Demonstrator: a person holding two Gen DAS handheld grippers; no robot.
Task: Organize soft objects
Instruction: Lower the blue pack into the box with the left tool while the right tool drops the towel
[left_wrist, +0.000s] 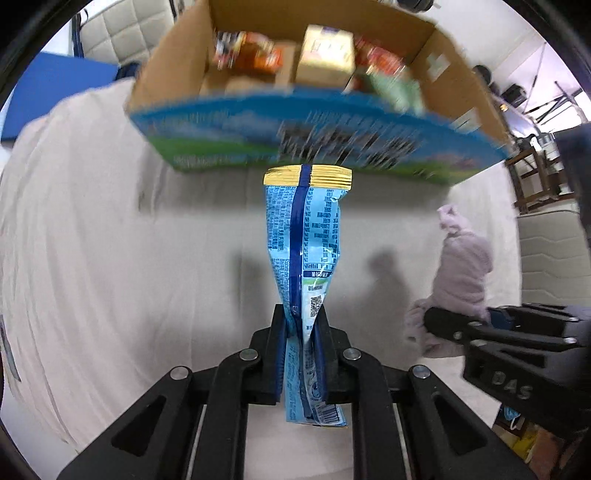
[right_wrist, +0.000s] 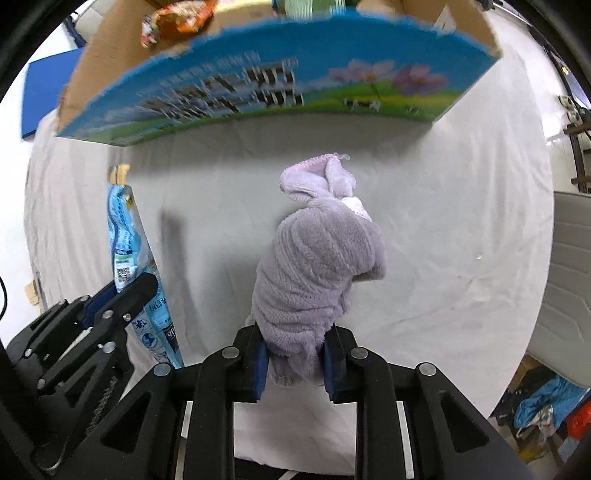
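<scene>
Holding one item apiece, both grippers hover over a white cloth-covered surface (right_wrist: 461, 229) just short of a cardboard box (left_wrist: 177, 62) printed in blue and green along its near wall. That box already contains several packets and a pale yellow carton (left_wrist: 325, 55), so part of the sorting seems done; the two held items are not yet inside and look like what remains, as no other loose item shows on the cloth. The left gripper (left_wrist: 303, 328) has its fingers nearly together, clamped on the lower part of a blue snack bag (left_wrist: 303, 240), which stands upright with its gold sealed top just below the box's near wall. The right gripper (right_wrist: 295, 350) has its fingers somewhat wider, pressed against the bottom of a bunched lilac towel (right_wrist: 317, 269) that rises between them, clear of the cloth. In the right wrist view, the bag and left gripper sit just beside the towel, to its left.
</scene>
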